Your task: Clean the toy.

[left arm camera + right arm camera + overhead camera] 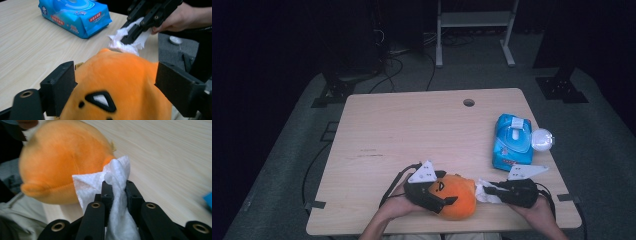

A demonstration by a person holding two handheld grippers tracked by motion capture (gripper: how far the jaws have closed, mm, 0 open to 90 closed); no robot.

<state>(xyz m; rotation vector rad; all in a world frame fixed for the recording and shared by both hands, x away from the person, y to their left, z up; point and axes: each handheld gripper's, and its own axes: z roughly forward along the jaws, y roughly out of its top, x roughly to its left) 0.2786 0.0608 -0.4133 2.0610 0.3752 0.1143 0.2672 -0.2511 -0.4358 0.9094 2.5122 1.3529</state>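
Looking from the left, we see the left gripper point(115, 92) with jaws spread, the orange plush toy point(120, 80) between its pads. The right gripper point(117, 192) pinches a white wipe point(117, 177) beside the toy.

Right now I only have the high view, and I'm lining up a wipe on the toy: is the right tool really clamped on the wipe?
Observer: Yes. In the right gripper view, the right tool is shut on the white wipe, which bunches up past its tips.
Operator: And the left tool?
Observer: In the left gripper view, the left tool straddles the orange plush toy, with its jaws wide on either side.
Operator: Is the wipe at the toy?
Observer: Its edge appears to meet the toy's rounded side.
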